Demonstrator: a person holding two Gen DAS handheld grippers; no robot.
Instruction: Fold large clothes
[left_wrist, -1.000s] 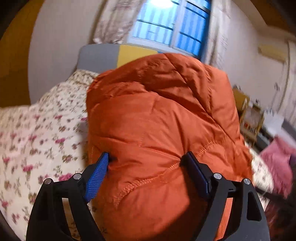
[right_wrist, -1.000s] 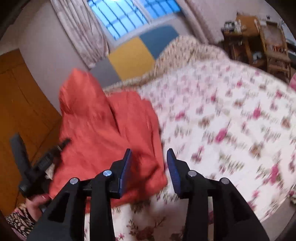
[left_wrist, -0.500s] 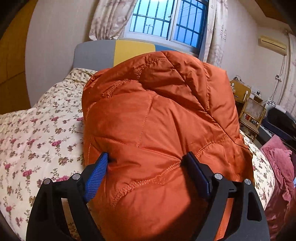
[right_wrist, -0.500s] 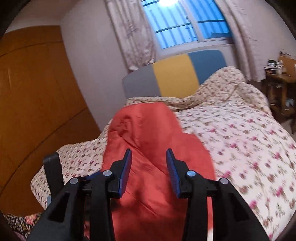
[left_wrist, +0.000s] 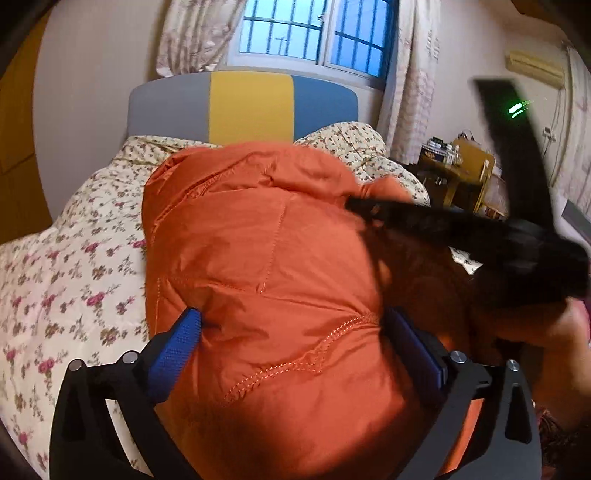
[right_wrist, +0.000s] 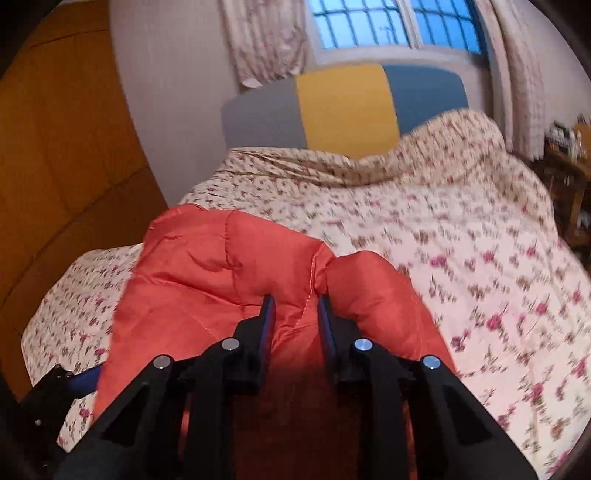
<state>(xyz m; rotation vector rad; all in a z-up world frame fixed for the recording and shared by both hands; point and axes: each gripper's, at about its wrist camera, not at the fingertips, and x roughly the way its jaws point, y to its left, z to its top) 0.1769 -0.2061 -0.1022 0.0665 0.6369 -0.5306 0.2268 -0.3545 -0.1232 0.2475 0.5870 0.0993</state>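
Swinging in from the right of the frame, the right gripper (right_wrist: 295, 314) has been closing onto a seam ridge of the orange puffer jacket (left_wrist: 266, 295) mid-frame on the floral bedspread (right_wrist: 461, 258). Meanwhile the left gripper (left_wrist: 291, 343) has been spreading, its pads flanking the bundle (grip uncertain). Soft, light, slippery: pinch stitched seams.

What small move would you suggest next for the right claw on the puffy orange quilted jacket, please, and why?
Probably finish closing the right claw on the puffy orange quilted jacket. Its jaws have just been closing with a ridge of fabric between them, while the left claw has just been opening, so the jacket bulges between wide jaws on the floral bedspread.
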